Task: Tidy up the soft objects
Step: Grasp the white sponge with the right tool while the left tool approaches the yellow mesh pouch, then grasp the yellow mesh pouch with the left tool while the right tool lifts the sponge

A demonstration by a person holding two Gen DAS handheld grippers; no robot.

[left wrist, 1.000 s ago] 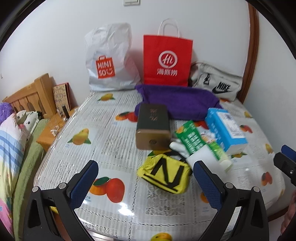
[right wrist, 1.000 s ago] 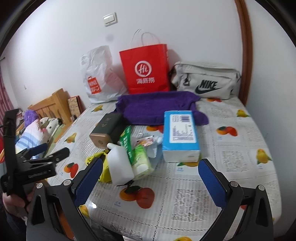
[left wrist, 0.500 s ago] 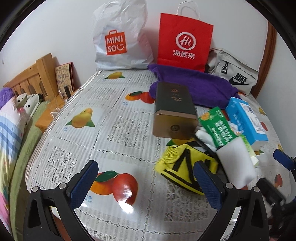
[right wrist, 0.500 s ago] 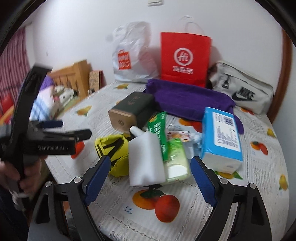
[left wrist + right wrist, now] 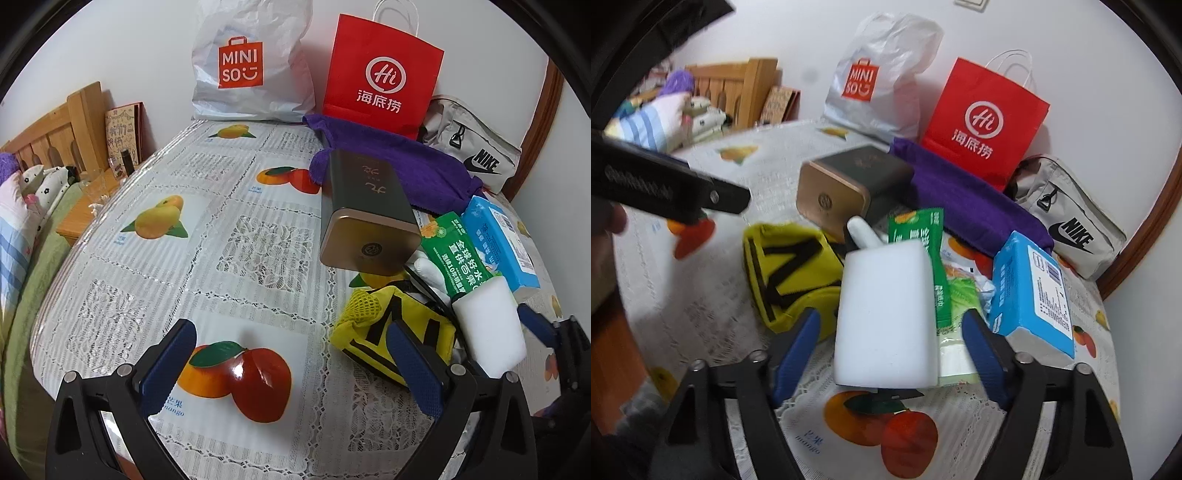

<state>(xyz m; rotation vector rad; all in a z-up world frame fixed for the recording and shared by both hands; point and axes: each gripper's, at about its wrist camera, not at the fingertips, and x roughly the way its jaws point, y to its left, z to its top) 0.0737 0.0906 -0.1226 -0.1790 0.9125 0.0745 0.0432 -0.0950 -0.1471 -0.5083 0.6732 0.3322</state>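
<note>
A white foam block lies on the fruit-print table cover, on top of a green packet and a pale green pack. My right gripper straddles the block, its jaws closing, and a small gap shows at each blue pad. A yellow pouch with black stripes sits just left of the block. Over a printed mango near the front edge, my left gripper stands open and holds nothing. Its right finger is in front of the pouch.
A gold-ended dark tin lies behind the pouch. A blue tissue pack lies to the right, a purple towel further back. A white Miniso bag, a red paper bag and a grey Nike bag line the wall. A bed stands left.
Both grippers have come down and closer to the pile. The right gripper has rolled and narrowed its jaws around the white foam block. The left gripper stays wide open.
</note>
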